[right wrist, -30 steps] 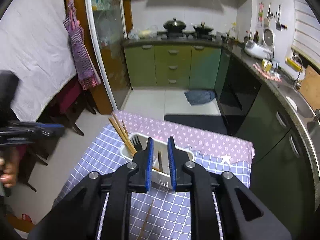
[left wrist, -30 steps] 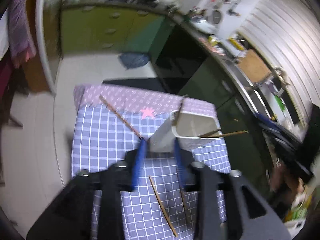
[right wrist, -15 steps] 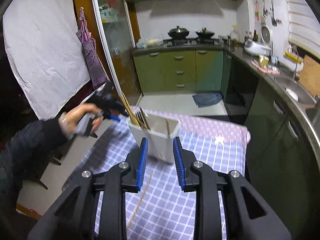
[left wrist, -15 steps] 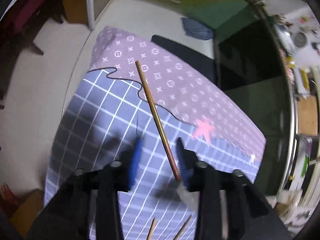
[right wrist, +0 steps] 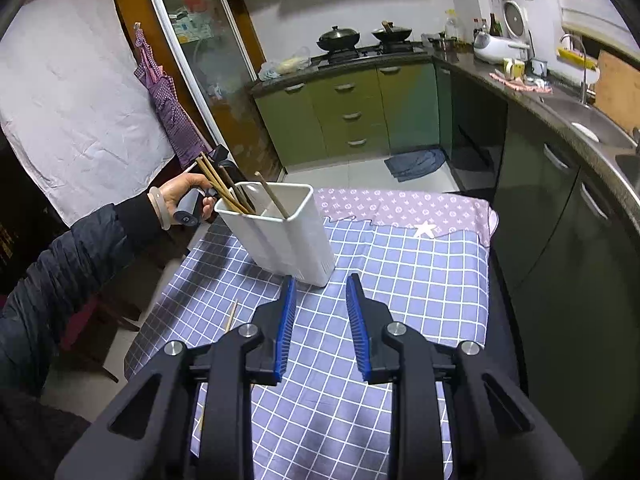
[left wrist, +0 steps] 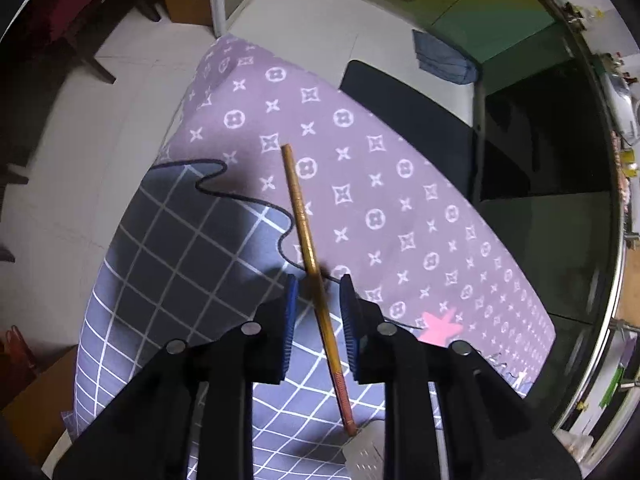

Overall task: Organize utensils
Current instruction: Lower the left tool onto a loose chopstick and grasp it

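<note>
my left gripper (left wrist: 318,300) jaws closing around chopstick (left wrist: 308,256) near tabletop (left wrist: 400,200) far edge, pads not touching; my right gripper (right wrist: 320,298) spread, empty, beside holder (right wrist: 288,236).

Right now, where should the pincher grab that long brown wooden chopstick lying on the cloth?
Best near its middle, from straight above. The long brown wooden chopstick lies flat across the purple patterned cloth and the blue checked cloth, so only its thin sides are free. The left gripper already straddles it, with its jaws closing, a blue pad on each side, not yet pressing.
</note>
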### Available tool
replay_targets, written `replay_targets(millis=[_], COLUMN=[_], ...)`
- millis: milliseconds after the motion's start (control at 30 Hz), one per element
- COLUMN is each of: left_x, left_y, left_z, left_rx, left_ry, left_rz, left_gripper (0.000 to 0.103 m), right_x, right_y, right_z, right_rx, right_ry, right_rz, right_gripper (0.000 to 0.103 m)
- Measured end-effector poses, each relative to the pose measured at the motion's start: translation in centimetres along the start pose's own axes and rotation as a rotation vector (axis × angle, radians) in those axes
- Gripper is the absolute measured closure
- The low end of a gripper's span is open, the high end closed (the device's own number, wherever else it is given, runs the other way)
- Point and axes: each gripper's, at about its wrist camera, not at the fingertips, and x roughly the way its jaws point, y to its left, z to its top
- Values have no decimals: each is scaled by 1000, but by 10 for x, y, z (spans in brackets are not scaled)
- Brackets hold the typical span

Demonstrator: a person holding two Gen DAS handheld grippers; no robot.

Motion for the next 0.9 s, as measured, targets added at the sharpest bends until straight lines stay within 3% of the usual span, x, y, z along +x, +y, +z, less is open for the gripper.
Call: replay_targets(millis=[300, 400, 533, 733, 900], left_x=[10, 12, 12, -2, -35], left_y=[-8, -16, -22, -15, -6], left_z=[3, 3, 1, -5, -30], left_rx=[-24, -5, 41, 89, 183], left_ry=[14, 20, 16, -38, -114], left_rz=[56, 114, 154, 101, 58], left_gripper=[84, 94, 96, 97, 97], right_x=[12, 14, 13, 10, 6], right_y=[-5, -7, -11, -8, 5], right_z=[4, 4, 3, -2, -3], right_rx=[8, 15, 23, 24, 8], right_ry=[31, 41, 50, 53, 51], right_rz=[25, 27, 21, 15, 12], right_gripper=[77, 77, 77, 77, 77])
